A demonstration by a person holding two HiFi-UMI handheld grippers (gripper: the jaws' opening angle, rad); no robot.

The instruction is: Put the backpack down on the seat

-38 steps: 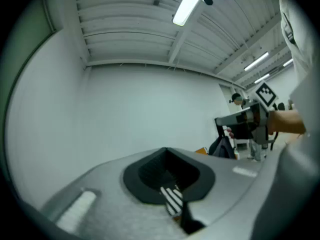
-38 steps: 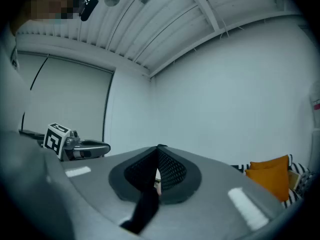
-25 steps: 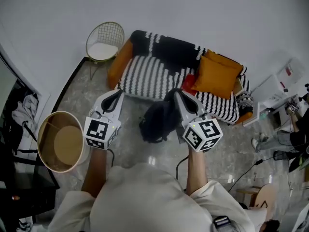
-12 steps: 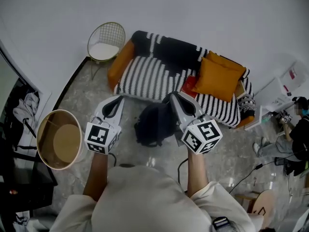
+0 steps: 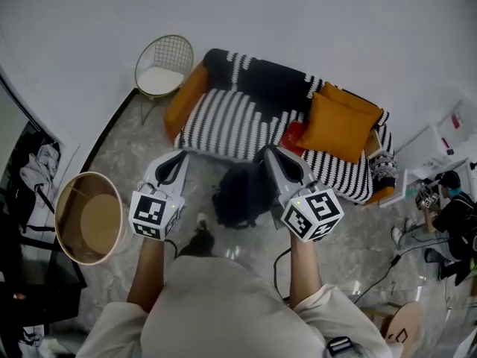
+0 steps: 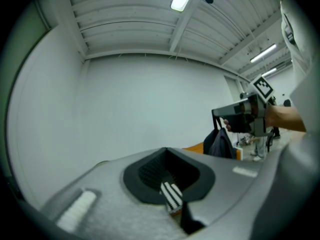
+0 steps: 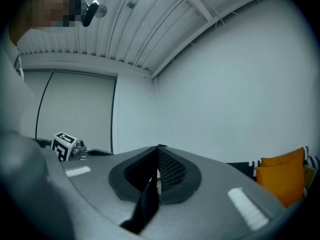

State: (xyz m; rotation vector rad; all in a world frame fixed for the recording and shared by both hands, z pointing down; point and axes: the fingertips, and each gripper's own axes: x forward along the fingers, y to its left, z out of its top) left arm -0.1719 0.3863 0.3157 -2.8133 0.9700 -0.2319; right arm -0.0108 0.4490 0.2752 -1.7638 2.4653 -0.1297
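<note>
The black backpack (image 5: 242, 194) hangs by its strap from my right gripper (image 5: 268, 152), just in front of the sofa seat (image 5: 223, 121), which has a black-and-white striped cover. In the right gripper view the black strap (image 7: 146, 206) runs between the shut jaws of the right gripper (image 7: 159, 147). From the left gripper view I see the backpack (image 6: 220, 143) dangling under the right gripper (image 6: 239, 119). My left gripper (image 5: 181, 154) is level with it on the left, apart from the bag, jaws together and empty; through its slit (image 6: 167, 150) a bit of striped sofa shows.
Orange cushions (image 5: 339, 121) and a red one (image 5: 292, 133) lie on the sofa's right half. A wire chair (image 5: 162, 64) stands left of the sofa, a round wooden basket (image 5: 93, 216) at my left. A person (image 5: 451, 215) and cables are at the far right.
The backpack swung slightly left, then back. My shoe has come into view below the grippers as I step toward the sofa. Both grippers keep their hold and spacing.
</note>
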